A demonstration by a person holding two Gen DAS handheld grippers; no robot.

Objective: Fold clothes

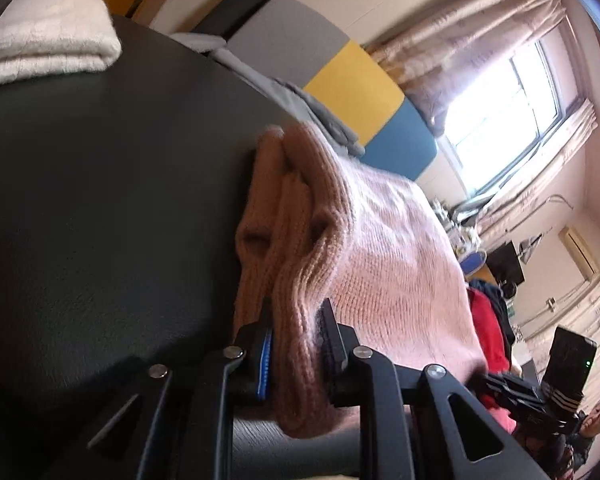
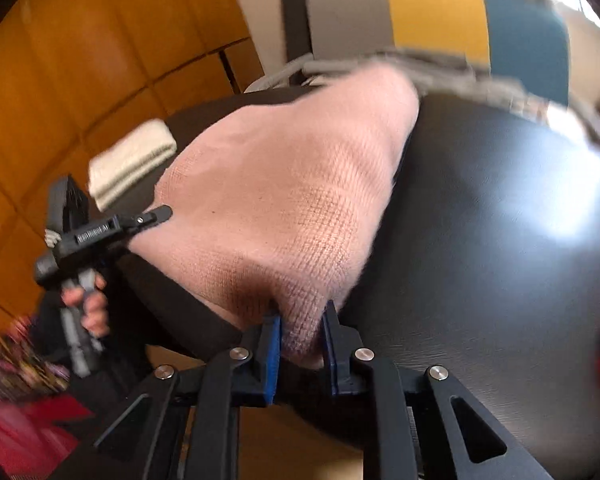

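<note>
Both tongs (image 1: 296, 320) (image 2: 302, 320) clamp sweater (image 1: 380, 248) edge.

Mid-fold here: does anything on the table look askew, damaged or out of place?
Nothing stands out. Both the left gripper and right gripper pinch the pink sweater over the black table. The white folded cloth sits neatly at the far edge.

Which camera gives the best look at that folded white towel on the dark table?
The left wrist view: the white towel fills its upper left corner, sharp enough to show its fluffy folded layers on the dark table. The right wrist view shows the towel smaller and blurred, beyond the pink sweater.
</note>
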